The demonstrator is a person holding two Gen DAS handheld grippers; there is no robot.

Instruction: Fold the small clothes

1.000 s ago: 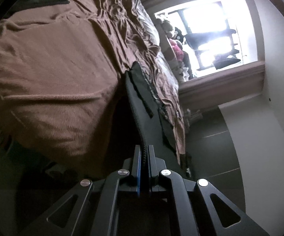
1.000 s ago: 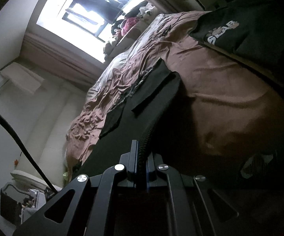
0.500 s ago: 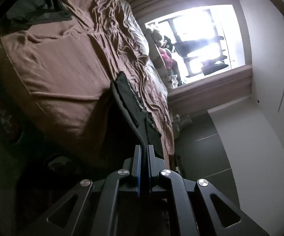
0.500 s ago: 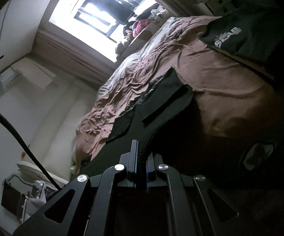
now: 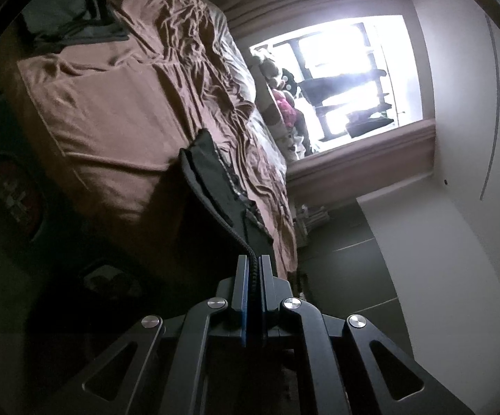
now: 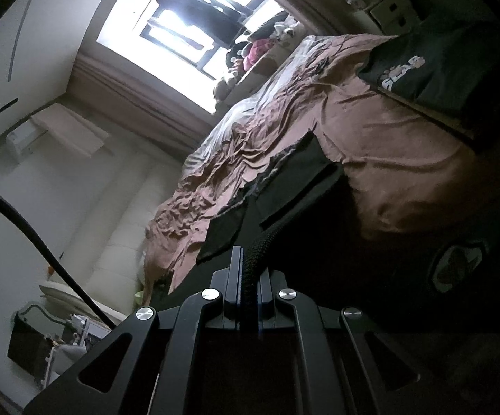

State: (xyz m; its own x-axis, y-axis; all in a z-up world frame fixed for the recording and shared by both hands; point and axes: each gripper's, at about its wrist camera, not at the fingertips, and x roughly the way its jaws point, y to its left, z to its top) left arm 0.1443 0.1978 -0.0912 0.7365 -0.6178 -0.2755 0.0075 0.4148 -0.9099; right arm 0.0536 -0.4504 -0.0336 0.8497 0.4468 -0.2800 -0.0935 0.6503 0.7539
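Both grippers were clamped on the same dark garment (image 5: 212, 186), each pinching its ribbed edge. Left gripper (image 5: 254, 263): jaws closed tight on the braided hem, cloth running away from the tips toward the bed. Right gripper (image 6: 250, 259): likewise closed on the thick ribbed band at the other end.

Garment was stretched between the two tools and held above the brown bedspread (image 5: 111, 121), apparently clear of it along the near edge; the far part was seen against the sheet and contact there could not be judged. A patch pocket or folded panel showed on it in the right wrist view.

Other items: a dark printed shirt (image 6: 433, 69) lay on the bed's far corner, well apart. A bright window (image 5: 346, 76) sat beyond the bed.

Judged step: garment lifted and spread by its waistband, ready to be laid out for the first fold.

Next move calls for lowering both hands together, keeping the edge taut so the cloth lands flat, not bunched
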